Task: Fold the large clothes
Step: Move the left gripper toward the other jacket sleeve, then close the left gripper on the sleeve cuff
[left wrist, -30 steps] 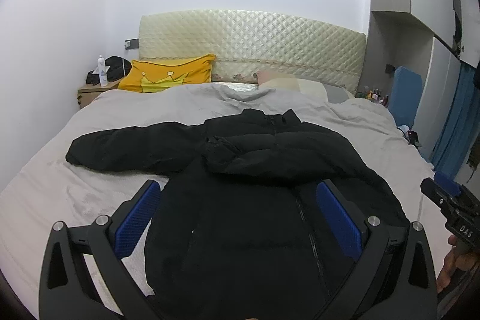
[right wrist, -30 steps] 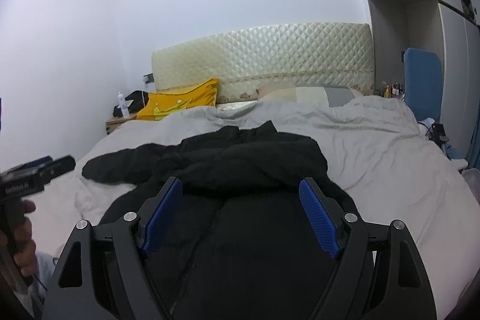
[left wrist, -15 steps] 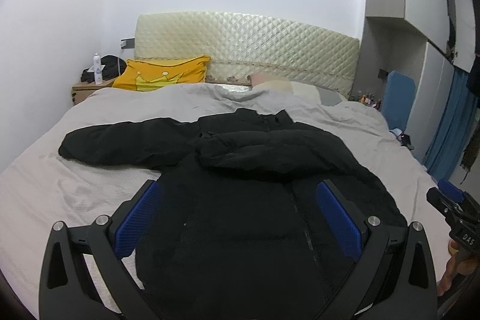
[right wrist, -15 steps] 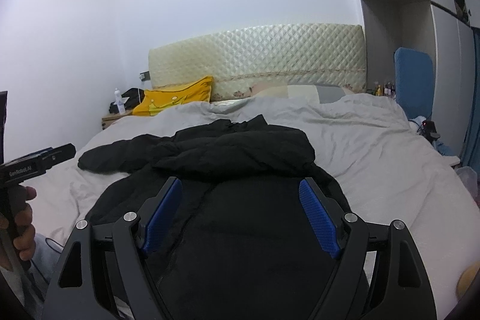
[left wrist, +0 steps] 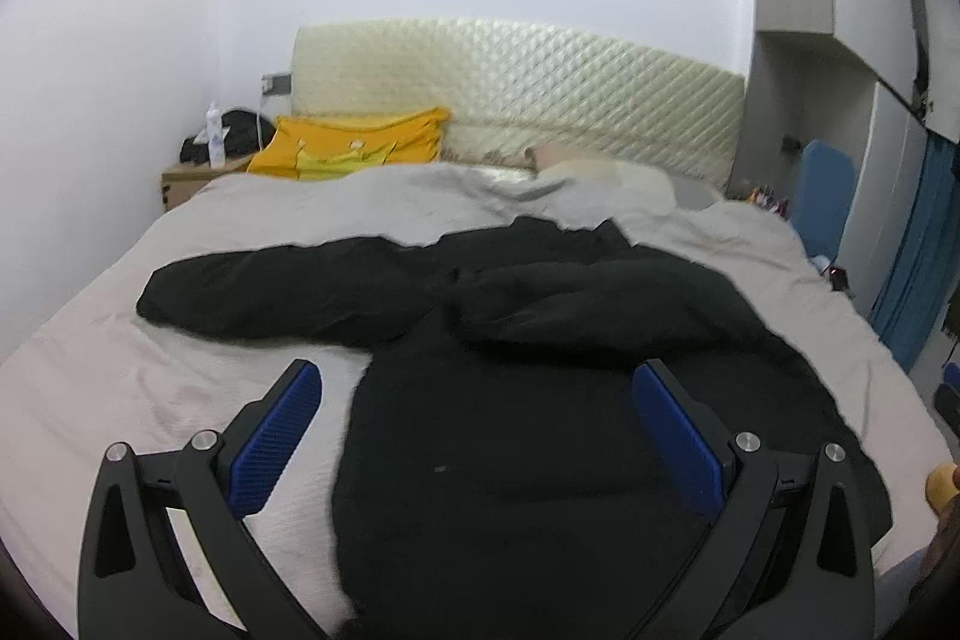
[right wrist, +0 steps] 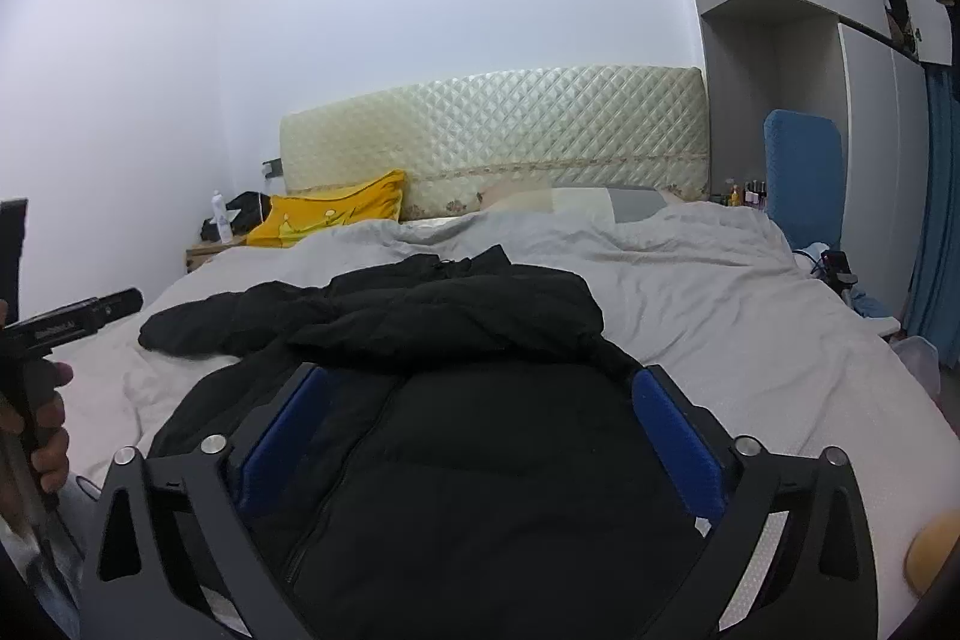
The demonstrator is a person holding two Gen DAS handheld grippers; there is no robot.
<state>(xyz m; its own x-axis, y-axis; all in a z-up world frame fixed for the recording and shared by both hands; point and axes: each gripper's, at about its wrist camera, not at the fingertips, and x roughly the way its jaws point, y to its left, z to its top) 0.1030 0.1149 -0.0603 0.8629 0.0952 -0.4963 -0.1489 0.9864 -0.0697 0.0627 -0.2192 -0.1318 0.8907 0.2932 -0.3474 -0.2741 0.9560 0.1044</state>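
Observation:
A black puffer jacket point(left wrist: 540, 400) lies front up on the bed point(left wrist: 120, 376). Its left sleeve point(left wrist: 288, 286) stretches out to the left. Its right sleeve point(left wrist: 588, 298) is folded across the chest. My left gripper point(left wrist: 477, 400) is open and empty, above the jacket's lower left part. My right gripper point(right wrist: 480, 400) is open and empty, above the jacket point(right wrist: 480, 430) near its zip. The left gripper's body point(right wrist: 72, 322) shows at the left edge of the right wrist view.
A quilted cream headboard point(left wrist: 540, 94) and a yellow pillow point(left wrist: 354, 148) stand at the bed's far end. A nightstand point(left wrist: 186, 178) with a bottle is at the far left. A blue chair point(right wrist: 804, 178) and wardrobe point(right wrist: 864, 130) line the right side.
Both grippers have drawn back toward the foot of the bed and stayed open. The left wrist view has swung left, so the right gripper is almost out of it.

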